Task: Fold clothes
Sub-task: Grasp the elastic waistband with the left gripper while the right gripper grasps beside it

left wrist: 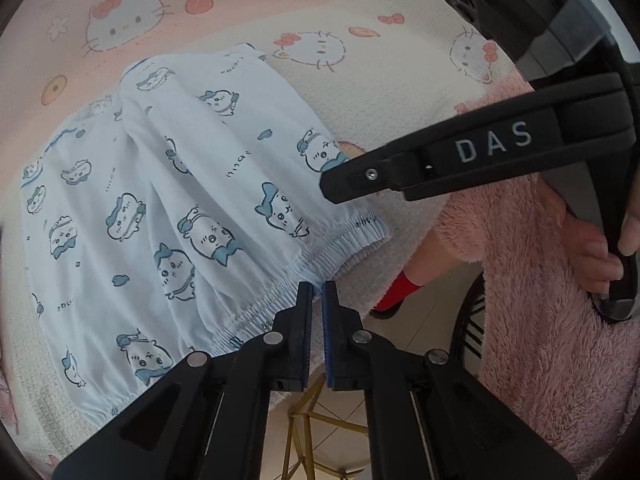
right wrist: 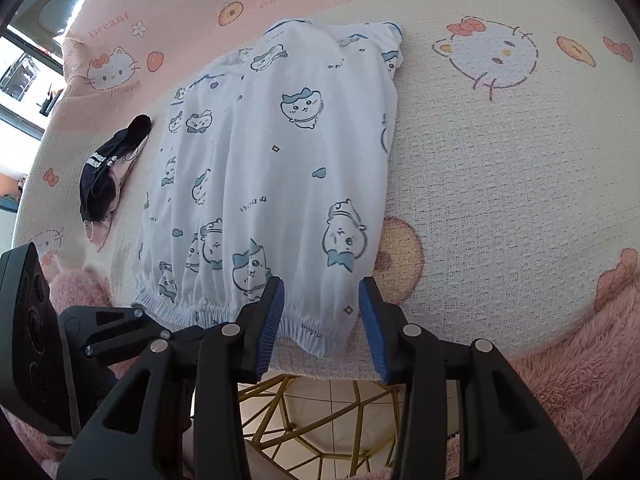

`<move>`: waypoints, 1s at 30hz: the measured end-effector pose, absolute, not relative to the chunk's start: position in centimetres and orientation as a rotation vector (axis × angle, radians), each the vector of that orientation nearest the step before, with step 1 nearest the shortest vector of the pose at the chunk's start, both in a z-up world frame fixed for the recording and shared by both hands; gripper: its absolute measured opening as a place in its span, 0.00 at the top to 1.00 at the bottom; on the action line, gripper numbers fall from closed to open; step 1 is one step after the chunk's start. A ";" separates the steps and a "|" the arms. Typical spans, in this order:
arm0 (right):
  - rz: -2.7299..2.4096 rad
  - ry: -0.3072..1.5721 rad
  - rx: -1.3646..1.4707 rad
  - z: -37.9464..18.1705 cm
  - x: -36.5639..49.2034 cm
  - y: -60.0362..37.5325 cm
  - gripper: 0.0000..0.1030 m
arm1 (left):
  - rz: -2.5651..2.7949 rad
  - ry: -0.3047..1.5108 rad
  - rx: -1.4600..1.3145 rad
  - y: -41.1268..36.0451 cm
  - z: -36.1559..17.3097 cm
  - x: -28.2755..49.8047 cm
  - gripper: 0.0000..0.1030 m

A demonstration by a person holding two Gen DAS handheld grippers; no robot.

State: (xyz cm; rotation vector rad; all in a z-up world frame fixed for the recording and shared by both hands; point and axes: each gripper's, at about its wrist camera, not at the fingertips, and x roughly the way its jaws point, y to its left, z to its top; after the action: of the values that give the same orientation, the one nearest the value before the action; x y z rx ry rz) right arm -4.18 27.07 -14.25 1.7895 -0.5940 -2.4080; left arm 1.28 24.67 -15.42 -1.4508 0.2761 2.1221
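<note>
Here the left gripper [left wrist: 317, 294] is pinched shut on the gathered elastic waistband of the pale blue printed shorts [left wrist: 168, 200], which lie flat on the woven cartoon-cat cloth [left wrist: 380, 80]; the right gripper [right wrist: 322, 304] hangs half open over the same hem (nothing gripped), presumably ready to lift both corners for a fold

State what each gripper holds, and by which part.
The left gripper pinches the elastic waistband of the white cotton shorts with blue cartoon print. The right gripper holds nothing; its jaws stand open over the waistband.
</note>
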 end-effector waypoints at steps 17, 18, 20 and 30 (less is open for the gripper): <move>-2.341 -0.608 1.909 -15.8 -3.9 26.6 0.58 | 2.305 -0.315 -1.877 7.5 -16.0 0.0 0.69; -2.339 -0.591 1.922 -15.9 -4.0 26.3 0.57 | 2.320 -0.250 -1.947 7.0 -16.8 0.5 0.69; -2.345 -0.577 1.930 -15.9 -4.1 26.1 0.57 | 2.374 -0.292 -1.969 5.9 -16.9 0.7 0.74; -2.322 -0.555 1.961 -15.8 -3.6 25.4 0.50 | 2.331 -0.525 -1.930 3.6 -16.5 2.1 0.74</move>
State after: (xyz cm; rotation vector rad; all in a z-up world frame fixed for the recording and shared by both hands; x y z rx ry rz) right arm -3.59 25.41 -15.78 1.9614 -0.5546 -2.3222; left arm 2.13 3.59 -16.50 -1.9301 -0.5253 2.3310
